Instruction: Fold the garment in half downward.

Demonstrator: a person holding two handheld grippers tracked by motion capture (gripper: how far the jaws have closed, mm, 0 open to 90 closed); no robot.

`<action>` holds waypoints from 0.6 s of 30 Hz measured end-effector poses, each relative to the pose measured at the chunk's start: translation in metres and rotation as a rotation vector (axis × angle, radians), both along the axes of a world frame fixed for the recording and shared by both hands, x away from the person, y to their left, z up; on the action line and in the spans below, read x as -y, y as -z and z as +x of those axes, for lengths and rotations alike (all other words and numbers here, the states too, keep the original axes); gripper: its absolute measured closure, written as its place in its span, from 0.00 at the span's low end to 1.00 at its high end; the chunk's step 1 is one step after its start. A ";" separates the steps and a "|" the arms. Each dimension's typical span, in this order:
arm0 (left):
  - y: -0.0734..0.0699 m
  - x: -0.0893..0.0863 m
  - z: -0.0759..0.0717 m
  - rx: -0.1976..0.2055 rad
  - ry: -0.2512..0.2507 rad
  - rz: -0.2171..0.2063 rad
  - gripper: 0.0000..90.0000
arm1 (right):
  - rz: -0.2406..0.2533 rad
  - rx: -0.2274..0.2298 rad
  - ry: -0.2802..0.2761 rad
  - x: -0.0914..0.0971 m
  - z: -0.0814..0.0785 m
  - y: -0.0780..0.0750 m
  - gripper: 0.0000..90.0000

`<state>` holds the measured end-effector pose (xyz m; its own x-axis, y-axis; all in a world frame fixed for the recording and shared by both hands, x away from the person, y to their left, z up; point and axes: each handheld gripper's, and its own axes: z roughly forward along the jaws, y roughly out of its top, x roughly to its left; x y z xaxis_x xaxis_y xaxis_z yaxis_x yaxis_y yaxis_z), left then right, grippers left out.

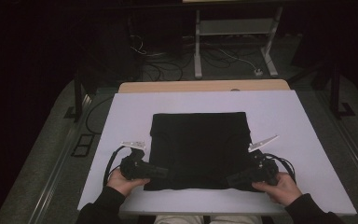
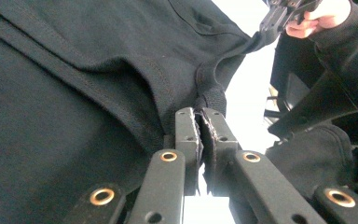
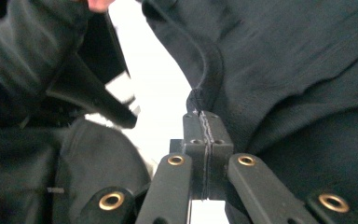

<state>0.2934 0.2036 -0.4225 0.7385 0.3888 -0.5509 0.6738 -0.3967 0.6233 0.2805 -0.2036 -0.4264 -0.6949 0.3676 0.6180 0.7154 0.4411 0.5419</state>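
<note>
A folded black garment [image 1: 199, 148] lies in the middle of the white table [image 1: 279, 112]. My left gripper [image 1: 167, 174] is at its near left corner and is shut on the garment's edge [image 2: 209, 95], pinched between the pads. At the near right corner, my right gripper [image 1: 230, 179] is shut on the garment's hem [image 3: 200, 100]. In the left gripper view the black cloth [image 2: 84, 84] spreads away to the left, and the other hand with its gripper [image 2: 279, 16] shows at the top right. Dark cloth [image 3: 298, 60] rises to the right in the right gripper view.
The white table's near edge [image 1: 214, 205] runs just in front of the person's hands. A wooden strip [image 1: 205, 86] borders the far side. Beyond it stand a metal frame [image 1: 235, 42] and floor cables [image 1: 168, 70]. Dark sleeves [image 3: 23, 56] sit close to both grippers.
</note>
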 end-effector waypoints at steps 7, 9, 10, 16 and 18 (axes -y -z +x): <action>0.003 0.001 -0.006 -0.015 0.049 0.036 0.93 | -0.007 -0.009 -0.034 -0.004 -0.004 0.002 0.98; 0.004 0.001 -0.007 -0.010 0.054 0.050 0.93 | -0.009 -0.015 -0.032 -0.003 -0.005 0.002 0.98; 0.004 0.003 -0.009 -0.015 0.040 0.053 0.93 | -0.010 -0.017 -0.031 -0.003 -0.005 0.002 0.98; 0.005 0.006 -0.014 -0.017 0.071 0.081 0.94 | -0.014 -0.013 -0.040 -0.003 -0.007 0.002 0.98; 0.006 0.007 -0.016 -0.020 0.075 0.082 0.94 | -0.016 -0.016 -0.043 -0.004 -0.008 0.002 0.98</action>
